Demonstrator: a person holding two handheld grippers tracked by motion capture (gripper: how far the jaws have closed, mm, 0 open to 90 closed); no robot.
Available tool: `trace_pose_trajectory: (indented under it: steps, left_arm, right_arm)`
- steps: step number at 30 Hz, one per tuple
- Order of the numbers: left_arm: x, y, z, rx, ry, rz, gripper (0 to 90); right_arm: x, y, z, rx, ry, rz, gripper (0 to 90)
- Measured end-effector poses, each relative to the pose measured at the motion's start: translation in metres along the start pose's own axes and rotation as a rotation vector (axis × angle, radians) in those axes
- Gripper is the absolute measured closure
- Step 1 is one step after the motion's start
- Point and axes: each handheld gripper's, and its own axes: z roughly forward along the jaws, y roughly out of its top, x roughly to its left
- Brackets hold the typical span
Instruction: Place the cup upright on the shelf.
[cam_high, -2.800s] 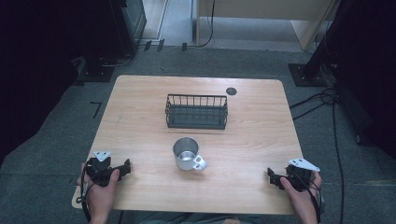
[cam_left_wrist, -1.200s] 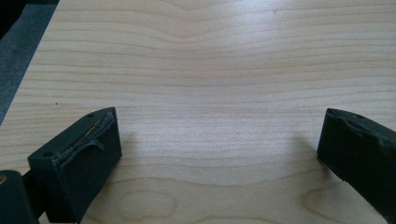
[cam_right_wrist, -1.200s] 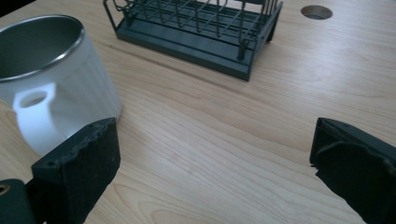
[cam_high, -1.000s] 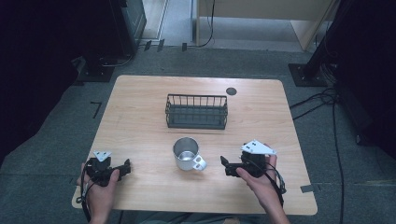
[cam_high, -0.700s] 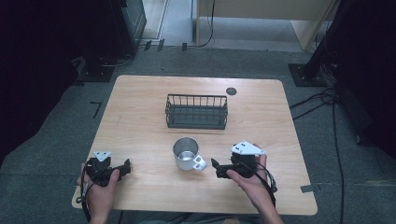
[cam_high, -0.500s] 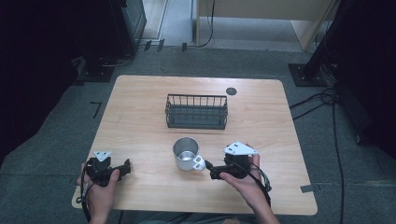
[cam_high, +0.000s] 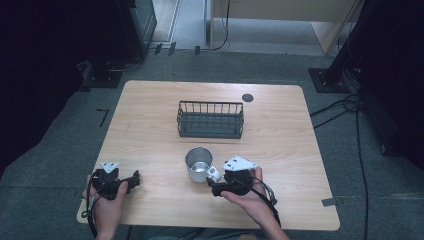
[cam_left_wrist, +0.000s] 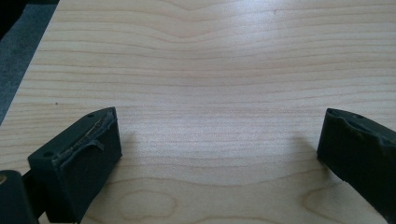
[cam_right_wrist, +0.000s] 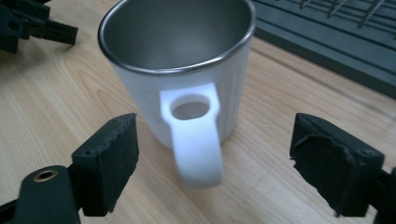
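On the near left corner of the table, the left gripper rests in the person's left hand, its jaws spread wide over bare wood with nothing between them. Just right of it, near the middle of the front half, stands the mug, upright, white outside and steel inside, its handle pointing toward the right gripper. That gripper's jaws have just been closing; they stand apart on either side of the handle, and the pads do not touch it. Behind the mug, well apart, sits a dark wire basket
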Motion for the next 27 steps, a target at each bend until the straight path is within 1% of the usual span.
trace_pose_trajectory:
  steps: [5,6,8,9,10,11,12,13,16,20,21,22,23,27]
  left_arm:
    - [0.0,0.0,0.0,0.0,0.0,0.0,0.0]
    - [0.0,0.0,0.0,0.0,0.0,0.001,0.0]
    - [0.0,0.0,0.0,0.0,0.0,0.0,0.0]
    - [0.0,0.0,0.0,0.001,0.0,0.001,0.0]
    - [0.0,0.0,0.0,0.0,0.0,0.001,0.0]
    - [0.0,0.0,0.0,0.0,0.0,0.001,0.0]
    - [0.0,0.0,0.0,0.0,0.0,0.001,0.0]
    - [0.0,0.0,0.0,0.0,0.0,0.0,0.0]
    - [0.0,0.0,0.0,0.0,0.0,0.001,0.0]
    - [0.0,0.0,0.0,0.0,0.0,0.001,0.0]
    - [0.0,0.0,0.0,0.0,0.0,0.0,0.0]
    - [0.0,0.0,0.0,0.0,0.0,0.0,0.0]
    - [0.0,0.0,0.0,0.0,0.0,0.0,0.0]
    - [0.0,0.0,0.0,0.0,0.0,0.0,0.0]
  right_arm:
    - [0.004,-0.003,0.006,0.003,-0.002,-0.012,28.0]
    - [0.004,-0.004,0.008,0.006,0.003,-0.015,35.5]
    - [0.004,-0.004,0.009,0.004,0.003,-0.019,37.3]
    - [0.004,-0.005,0.01,0.005,0.01,-0.019,40.0]
    - [0.003,-0.006,0.011,0.001,0.018,-0.021,47.9]
    - [0.003,-0.006,0.011,0.001,0.018,-0.021,47.9]
    - [0.002,-0.007,0.013,0.006,0.032,-0.026,52.8]
    - [0.002,-0.007,0.013,0.006,0.032,-0.026,52.8]
    - [0.001,-0.008,0.017,0.024,0.053,-0.04,58.3]
    - [0.0,-0.01,0.018,0.034,0.078,-0.041,70.3]
    - [-0.001,-0.01,0.018,0.03,0.086,-0.036,70.6]
    - [-0.001,-0.01,0.018,0.028,0.083,-0.048,70.9]
    - [0.0,-0.01,0.018,0.018,0.07,-0.072,71.4]
    - [0.002,-0.009,0.016,0.008,0.057,-0.088,71.7]
